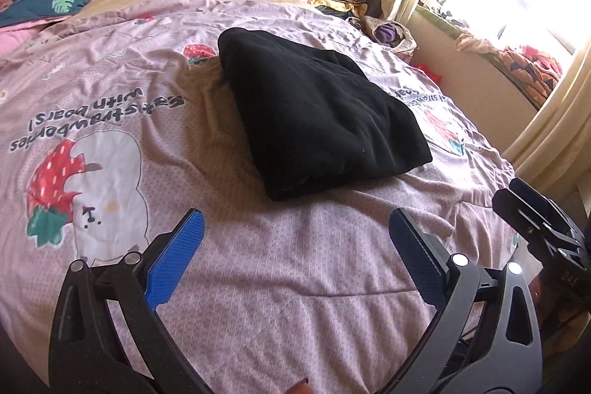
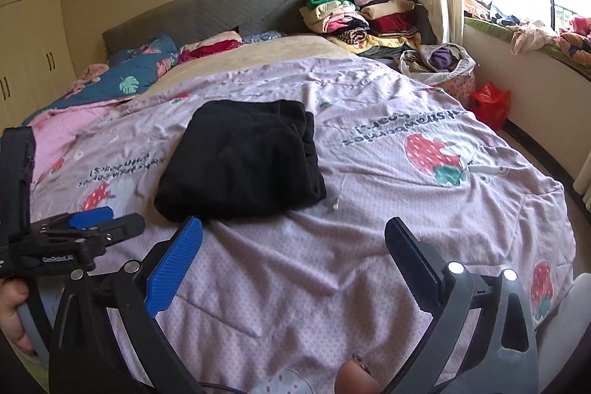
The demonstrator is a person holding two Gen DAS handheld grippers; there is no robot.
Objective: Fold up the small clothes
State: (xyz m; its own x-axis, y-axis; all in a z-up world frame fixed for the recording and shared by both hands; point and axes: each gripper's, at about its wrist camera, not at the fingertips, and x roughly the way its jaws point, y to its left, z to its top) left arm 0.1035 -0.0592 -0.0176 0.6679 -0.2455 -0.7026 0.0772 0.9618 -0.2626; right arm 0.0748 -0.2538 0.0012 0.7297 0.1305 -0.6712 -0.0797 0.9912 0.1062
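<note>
The black garment [image 1: 317,113] lies already folded into a thick, soft rectangle on the middle of the bed [image 1: 258,283], a little toward the edge by the window, so this fold looks finished and both tools are clear of it. The left tongs [image 1: 295,246] stand wide apart with nothing between them, and the right tongs [image 2: 293,255] are also wide apart and empty, near the foot edge of the bed. The next move is probably to bring a new piece, maybe from the pile of clothes [image 2: 369,13] at the head corner by the window, and to spread it flat. The garment looks like dull fleece or knit with rounded folded edges. The quilt cover [image 2: 424,209] is thin, wrinkled pink cloth with printed strawberries and bears.
</note>
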